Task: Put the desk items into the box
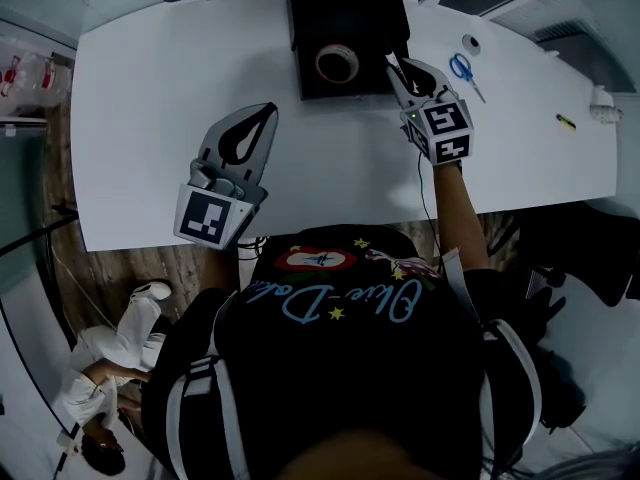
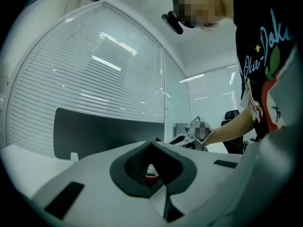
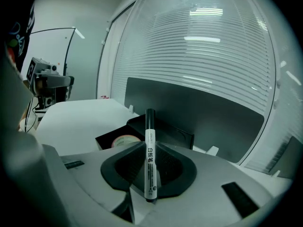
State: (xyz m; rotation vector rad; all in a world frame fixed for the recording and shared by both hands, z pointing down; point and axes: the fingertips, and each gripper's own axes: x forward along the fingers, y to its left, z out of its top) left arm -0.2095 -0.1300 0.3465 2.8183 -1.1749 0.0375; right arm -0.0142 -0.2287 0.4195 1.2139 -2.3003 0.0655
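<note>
A black open box (image 1: 348,40) stands at the desk's far middle with a roll of tape (image 1: 337,63) lying inside it. My right gripper (image 1: 408,80) is just off the box's right edge, shut on a white marker with a black cap (image 1: 398,71). In the right gripper view the marker (image 3: 149,157) stands upright between the jaws, and beyond it are the box (image 3: 165,129) and the tape (image 3: 124,141). My left gripper (image 1: 266,111) hovers over bare desk left of the box, its jaws closed together with nothing in them.
Blue-handled scissors (image 1: 463,71) and a small round object (image 1: 470,43) lie right of the box. A small dark item (image 1: 567,121) and a white fitting (image 1: 600,99) sit near the desk's right end. A dark partition (image 3: 199,115) runs along the desk's far edge.
</note>
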